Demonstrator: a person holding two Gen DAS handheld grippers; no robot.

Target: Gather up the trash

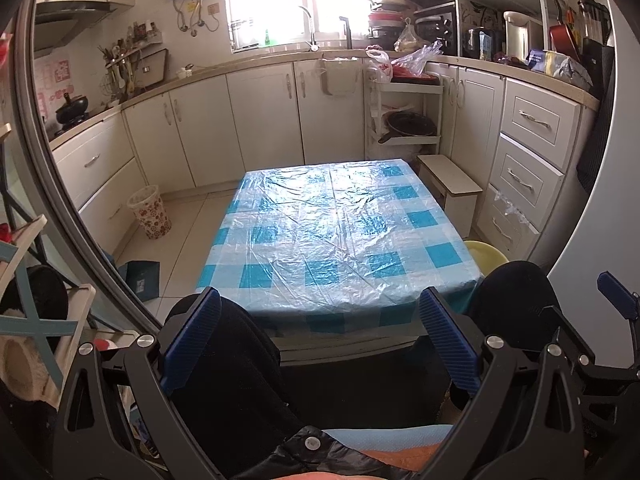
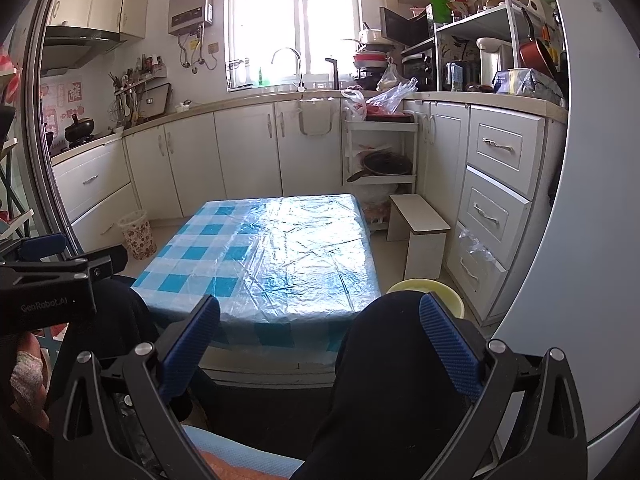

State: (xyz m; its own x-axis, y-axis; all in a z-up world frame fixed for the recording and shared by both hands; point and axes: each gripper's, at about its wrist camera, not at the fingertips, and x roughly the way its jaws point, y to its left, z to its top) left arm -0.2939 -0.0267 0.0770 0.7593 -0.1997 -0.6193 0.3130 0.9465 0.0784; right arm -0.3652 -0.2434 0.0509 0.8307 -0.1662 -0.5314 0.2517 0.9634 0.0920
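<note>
Presently both tools are held low above the knees of a seated person, and nothing is grasped. The left gripper [image 1: 320,336] is spread wide, its ribbed blue pads [image 1: 448,340] well apart; the right gripper [image 2: 320,344] is released in the same manner.

Beyond them a low table [image 1: 340,220] is seen, covered by a blue and white checked cloth under a thin, wrinkled, shiny plastic sheet. No trash can be made out on it. On the floor at the far left a small bin [image 1: 149,211] with a flower pattern and a plastic liner is placed, well apart from the table; near the left, a dark flat folder-like thing [image 1: 142,280] lies on the tiles. On the right a yellow basin [image 2: 430,292] and a white stool [image 2: 420,232] are found.

Which thing is the trash cannot be told. If the sheet is meant, it is judged light, soft and slippery, and it should be pinched at a raised fold near the close edge.
</note>
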